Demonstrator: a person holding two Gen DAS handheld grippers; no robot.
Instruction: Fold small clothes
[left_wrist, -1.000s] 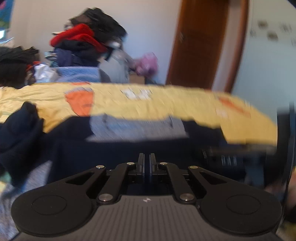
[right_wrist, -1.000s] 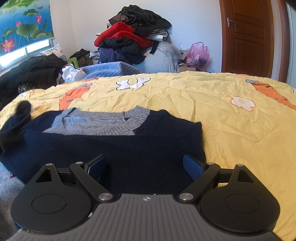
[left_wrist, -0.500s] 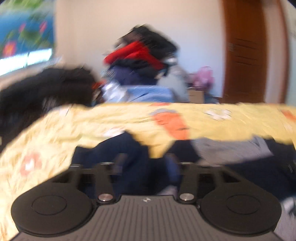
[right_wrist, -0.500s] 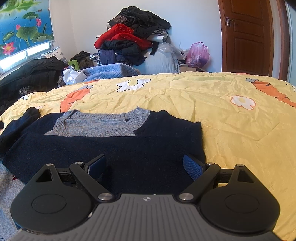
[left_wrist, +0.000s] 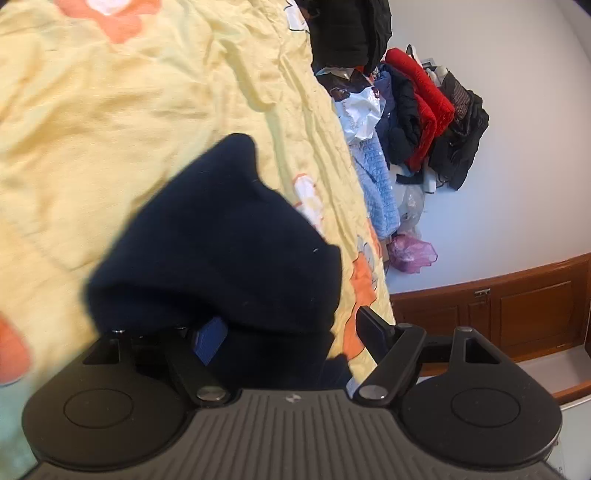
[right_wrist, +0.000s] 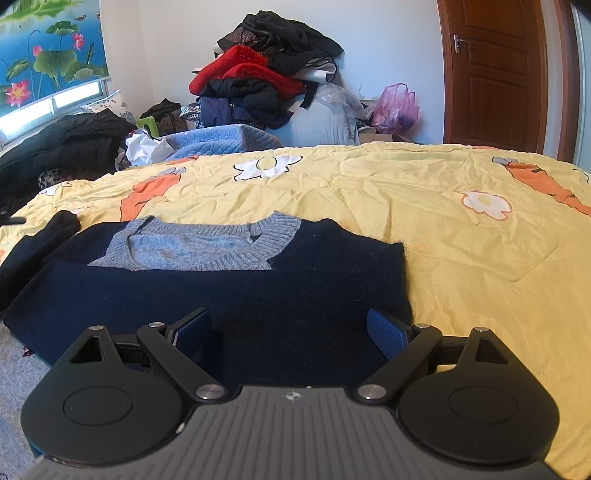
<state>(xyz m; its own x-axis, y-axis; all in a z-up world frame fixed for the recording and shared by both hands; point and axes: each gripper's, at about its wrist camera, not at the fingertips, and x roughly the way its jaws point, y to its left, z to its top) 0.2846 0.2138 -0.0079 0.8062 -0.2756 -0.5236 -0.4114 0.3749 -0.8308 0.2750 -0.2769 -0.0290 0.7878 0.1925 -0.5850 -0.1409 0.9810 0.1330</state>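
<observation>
Left gripper just spread, rolled sideways, navy sleeve between its jaws, right gripper spread wide over sweater, yellow quilt.

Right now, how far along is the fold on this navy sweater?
Done: the navy sweater lies flat on the yellow bedspread, its right side already a straight edge. In hand: the left gripper, jaws just opened, has the loose left sleeve between its fingers but is not clamped on it. Left: folding that sleeve in, then the body. The right gripper hovers open over the hem.
</observation>
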